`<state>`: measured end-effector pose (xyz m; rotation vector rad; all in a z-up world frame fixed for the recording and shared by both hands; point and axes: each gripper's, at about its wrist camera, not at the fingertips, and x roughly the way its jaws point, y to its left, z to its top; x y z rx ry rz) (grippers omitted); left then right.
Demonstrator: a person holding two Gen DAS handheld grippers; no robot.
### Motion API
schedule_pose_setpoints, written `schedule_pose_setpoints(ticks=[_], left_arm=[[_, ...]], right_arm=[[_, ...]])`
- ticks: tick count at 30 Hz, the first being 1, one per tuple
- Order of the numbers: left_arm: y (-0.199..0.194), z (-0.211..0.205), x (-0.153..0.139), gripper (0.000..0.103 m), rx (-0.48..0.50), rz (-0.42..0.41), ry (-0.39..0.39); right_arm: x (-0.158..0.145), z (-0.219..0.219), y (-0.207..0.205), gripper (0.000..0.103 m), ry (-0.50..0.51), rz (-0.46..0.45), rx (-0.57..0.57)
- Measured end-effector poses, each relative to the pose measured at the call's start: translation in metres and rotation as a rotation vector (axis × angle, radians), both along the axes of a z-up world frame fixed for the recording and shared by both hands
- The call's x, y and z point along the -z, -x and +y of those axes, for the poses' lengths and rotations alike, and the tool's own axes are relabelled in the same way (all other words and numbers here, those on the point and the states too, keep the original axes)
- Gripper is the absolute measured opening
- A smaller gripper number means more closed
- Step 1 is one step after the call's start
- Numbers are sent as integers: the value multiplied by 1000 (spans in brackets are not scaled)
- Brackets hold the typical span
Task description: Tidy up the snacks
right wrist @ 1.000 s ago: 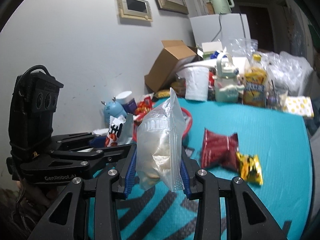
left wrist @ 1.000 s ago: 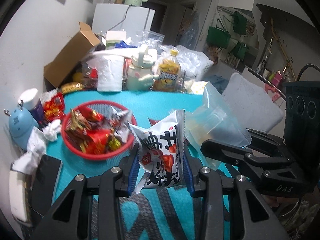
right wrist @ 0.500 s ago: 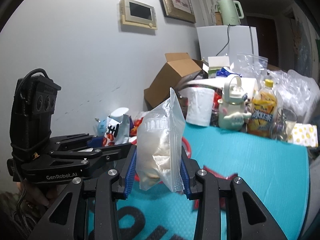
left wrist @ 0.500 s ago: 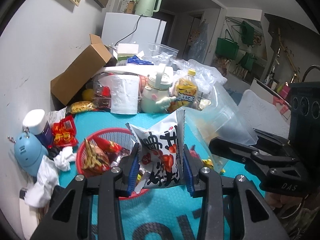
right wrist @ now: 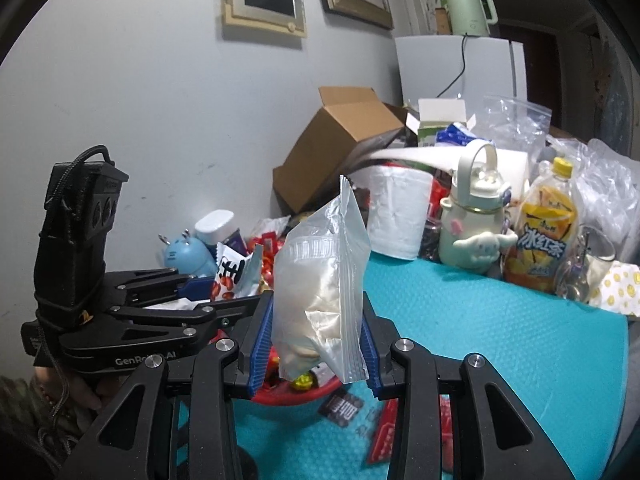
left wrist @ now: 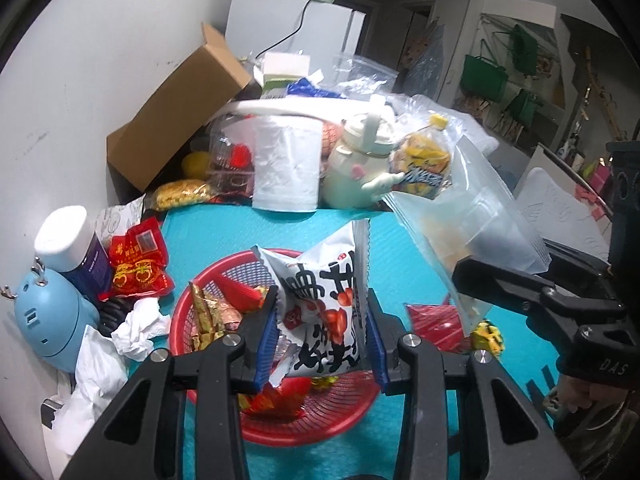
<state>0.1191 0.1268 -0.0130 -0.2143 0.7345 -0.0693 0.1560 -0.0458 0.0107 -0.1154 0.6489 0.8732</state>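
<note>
While left fingers (left wrist: 322, 338) pinch a white packet (left wrist: 326, 312) above the basket (left wrist: 344, 428), right fingers (right wrist: 316, 354) clamp a clear bag (right wrist: 324, 284)

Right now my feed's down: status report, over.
Left claw shut on white snack packet, above red basket. Right claw shut on clear zip bag. Nothing blocking.

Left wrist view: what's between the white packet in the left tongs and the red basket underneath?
In the left wrist view, nothing solid: the white snack packet hangs over the red basket, with only the wrapped candies already lying inside.
</note>
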Motion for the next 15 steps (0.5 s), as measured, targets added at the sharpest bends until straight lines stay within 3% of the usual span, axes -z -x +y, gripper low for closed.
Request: schedule_pose_setpoints(ticks=[9,15], left_arm=[[-19,6,21,38,31,23,12],[-26,8,29,56,8,57,-9]], right_arm=[[17,18,-23,38,66,4,-17],[20,28,-35,38,96,-27,-37]])
